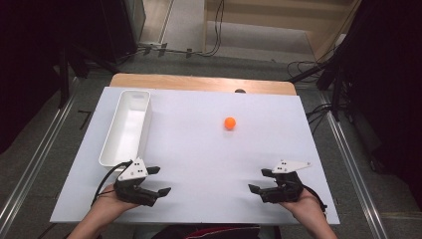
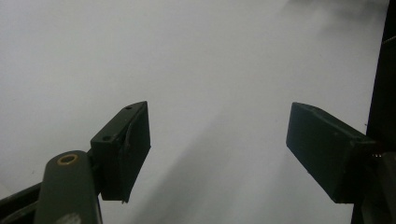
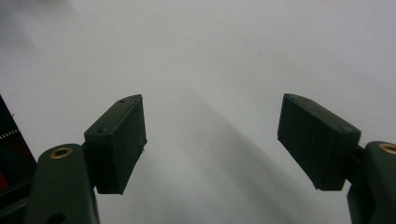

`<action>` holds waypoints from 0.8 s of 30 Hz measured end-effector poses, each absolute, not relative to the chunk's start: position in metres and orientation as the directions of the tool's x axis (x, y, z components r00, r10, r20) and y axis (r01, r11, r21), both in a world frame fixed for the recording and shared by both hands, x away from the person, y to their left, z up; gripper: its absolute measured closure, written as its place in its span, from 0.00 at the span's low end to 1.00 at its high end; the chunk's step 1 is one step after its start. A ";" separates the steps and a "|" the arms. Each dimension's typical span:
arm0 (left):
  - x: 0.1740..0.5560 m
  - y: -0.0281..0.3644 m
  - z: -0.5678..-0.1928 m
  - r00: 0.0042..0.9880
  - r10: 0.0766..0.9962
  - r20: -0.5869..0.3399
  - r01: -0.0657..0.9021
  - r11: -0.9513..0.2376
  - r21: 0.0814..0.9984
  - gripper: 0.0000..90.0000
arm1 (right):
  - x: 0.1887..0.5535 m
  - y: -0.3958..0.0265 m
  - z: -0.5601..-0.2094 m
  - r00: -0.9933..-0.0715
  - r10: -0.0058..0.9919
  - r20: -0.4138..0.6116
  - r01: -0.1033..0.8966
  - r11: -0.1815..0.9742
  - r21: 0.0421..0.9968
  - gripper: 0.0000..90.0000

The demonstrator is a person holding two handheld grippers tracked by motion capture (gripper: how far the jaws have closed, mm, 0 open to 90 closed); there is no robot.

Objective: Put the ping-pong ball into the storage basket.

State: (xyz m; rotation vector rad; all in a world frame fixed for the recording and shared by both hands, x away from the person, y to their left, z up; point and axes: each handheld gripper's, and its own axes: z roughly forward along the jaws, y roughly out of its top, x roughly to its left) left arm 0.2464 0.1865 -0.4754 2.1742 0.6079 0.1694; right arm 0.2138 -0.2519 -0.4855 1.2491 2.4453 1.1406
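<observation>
Orange ball (image 1: 229,123) lies alone on the white board (image 1: 199,164), well right of the bin (image 1: 126,126) and not in it. Your left gripper (image 1: 160,180) and right gripper (image 1: 257,179) rest well short of the ball, jaws spread, gripping nothing. Judged from this, no step is done: pickup and placement remain.

Between the 2 grippers, left gripper (image 1: 158,180) and right gripper (image 1: 261,179), the white table (image 1: 199,149) lies bare, with 1 orange ball (image 1: 229,123) right of centre and 1 white bin (image 1: 127,126) along the left edge.
</observation>
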 end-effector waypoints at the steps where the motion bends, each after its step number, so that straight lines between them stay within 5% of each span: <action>1: 0.246 0.187 -0.476 0.872 0.481 -0.089 0.366 -0.521 0.771 0.24 | 0.214 -0.252 -0.486 -0.636 0.750 0.182 0.622 0.357 0.697 0.24; 24: 0.247 0.187 -0.476 0.871 0.484 -0.085 0.364 -0.520 0.773 0.24 | 0.214 -0.251 -0.486 -0.636 0.751 0.179 0.625 0.365 0.690 0.24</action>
